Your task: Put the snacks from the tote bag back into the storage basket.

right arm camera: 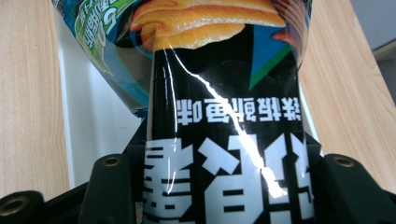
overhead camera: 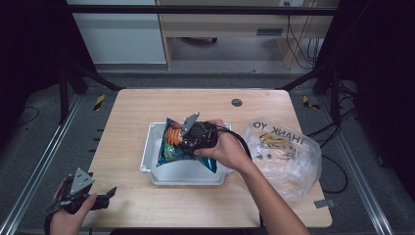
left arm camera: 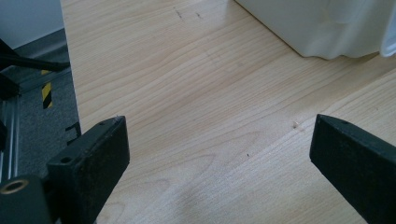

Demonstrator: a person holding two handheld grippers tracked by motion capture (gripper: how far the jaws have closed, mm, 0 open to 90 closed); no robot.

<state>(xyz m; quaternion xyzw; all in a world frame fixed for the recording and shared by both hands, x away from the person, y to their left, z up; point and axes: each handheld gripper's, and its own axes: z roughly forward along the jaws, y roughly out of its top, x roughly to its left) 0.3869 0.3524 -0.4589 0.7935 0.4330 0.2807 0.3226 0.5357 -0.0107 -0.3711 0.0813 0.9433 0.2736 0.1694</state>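
A snack bag (overhead camera: 170, 143) printed in black, blue and orange hangs tilted over a white bin (overhead camera: 188, 175) at the table's middle. My right gripper (overhead camera: 183, 143) is shut on the bag; in the right gripper view both jaws press the sides of the bag (right arm camera: 224, 107), with the bin's white floor (right arm camera: 93, 121) behind it. My left gripper (overhead camera: 105, 196) rests at the table's front left corner, apart from the bin. Its jaws stand open (left arm camera: 219, 154) over bare wood with nothing between them. A corner of the bin (left arm camera: 327, 28) lies ahead of it to the right.
A clear plastic carrier bag (overhead camera: 286, 156) with printed lettering and something inside lies right of the bin, under the person's right forearm. A round grey cap (overhead camera: 237, 102) sits in the tabletop at the back. The table's left edge (left arm camera: 70, 93) runs close beside the left gripper.
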